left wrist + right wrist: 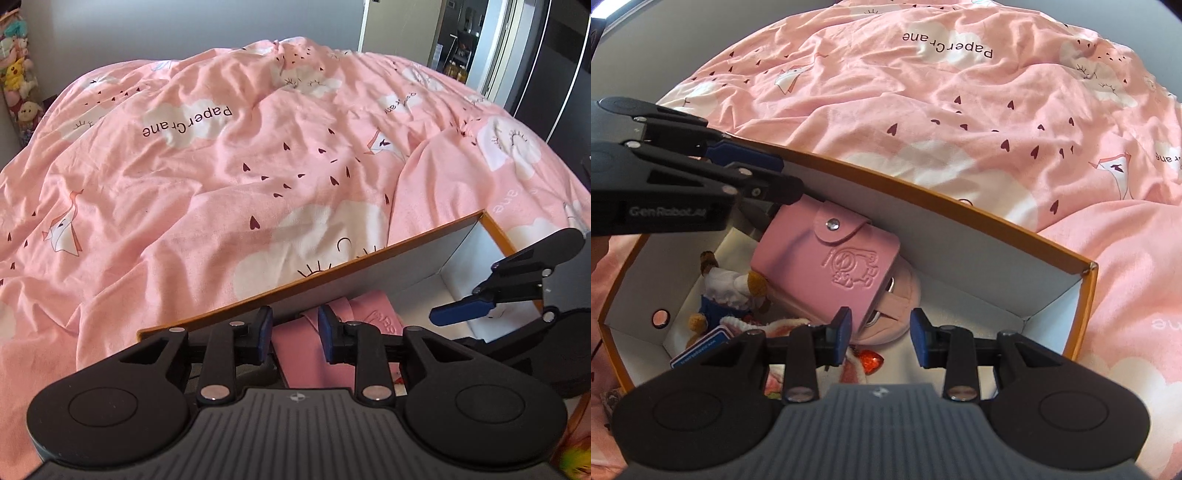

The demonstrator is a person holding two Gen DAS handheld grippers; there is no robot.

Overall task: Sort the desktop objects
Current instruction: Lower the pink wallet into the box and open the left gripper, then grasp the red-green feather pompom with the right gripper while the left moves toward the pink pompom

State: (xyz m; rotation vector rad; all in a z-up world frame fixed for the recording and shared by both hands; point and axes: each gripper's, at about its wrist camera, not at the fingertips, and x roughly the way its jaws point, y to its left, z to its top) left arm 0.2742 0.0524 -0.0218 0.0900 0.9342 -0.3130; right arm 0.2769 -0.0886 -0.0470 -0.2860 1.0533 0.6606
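A pink snap wallet (827,266) with an embossed figure leans against the far wall inside an orange-rimmed white box (923,192). My left gripper (786,177) hangs over the wallet's upper left corner. In the left wrist view its blue pads stand apart above the wallet (369,314), not pressing on it, so my left gripper (295,332) is open. My right gripper (881,332) is open over the box's near side, nothing between its pads. One of its blue pads (458,314) shows at the right.
The box also holds a plush bear in a white and blue dress (727,288), a pink round pouch (890,325), a red heart gem (871,360) and a blue card (701,347). A rumpled pink duvet (221,184) surrounds the box. Plush toys (14,74) stand far left.
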